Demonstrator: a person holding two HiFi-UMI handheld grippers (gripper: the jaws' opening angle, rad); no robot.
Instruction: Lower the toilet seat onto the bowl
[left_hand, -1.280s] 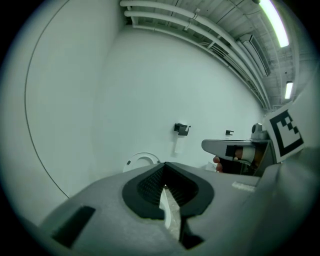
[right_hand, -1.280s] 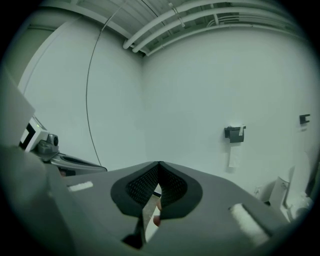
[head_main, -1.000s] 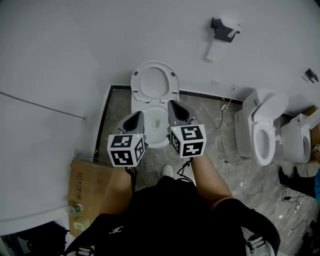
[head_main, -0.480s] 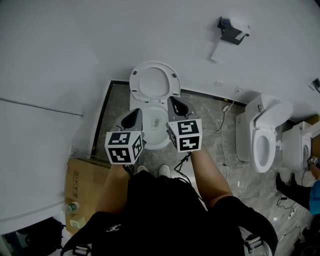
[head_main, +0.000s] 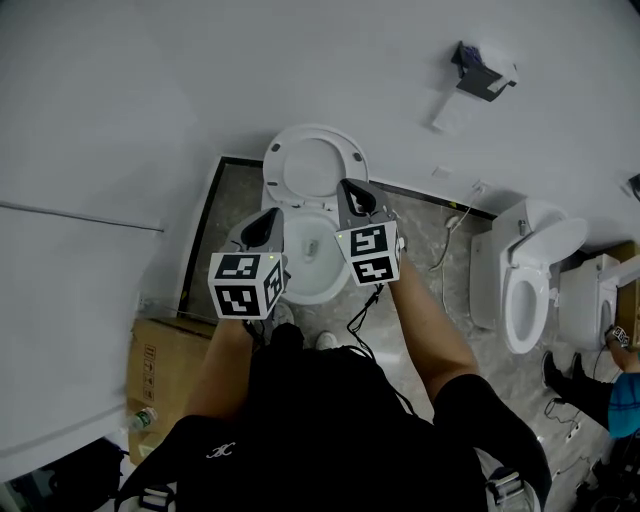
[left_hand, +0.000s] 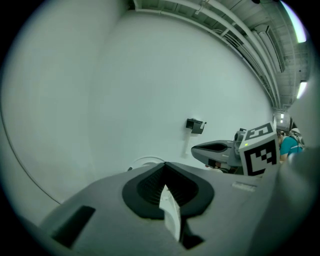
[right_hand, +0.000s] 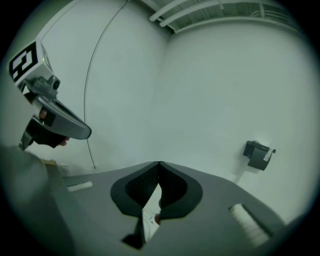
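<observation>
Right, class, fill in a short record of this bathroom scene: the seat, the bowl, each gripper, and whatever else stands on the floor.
Toilet seat: raised, standing up against the wall
Bowl: uncovered, under the two grippers
Left gripper: jaws together, nothing between them
Right gripper: jaws together, nothing between them
Seat lowered: not yet
Also on the floor: cardboard box at the left, second toilet at the right

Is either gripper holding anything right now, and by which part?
Nothing. The left gripper and the right gripper both have jaws together and empty; the toilet seat stands raised.
</observation>
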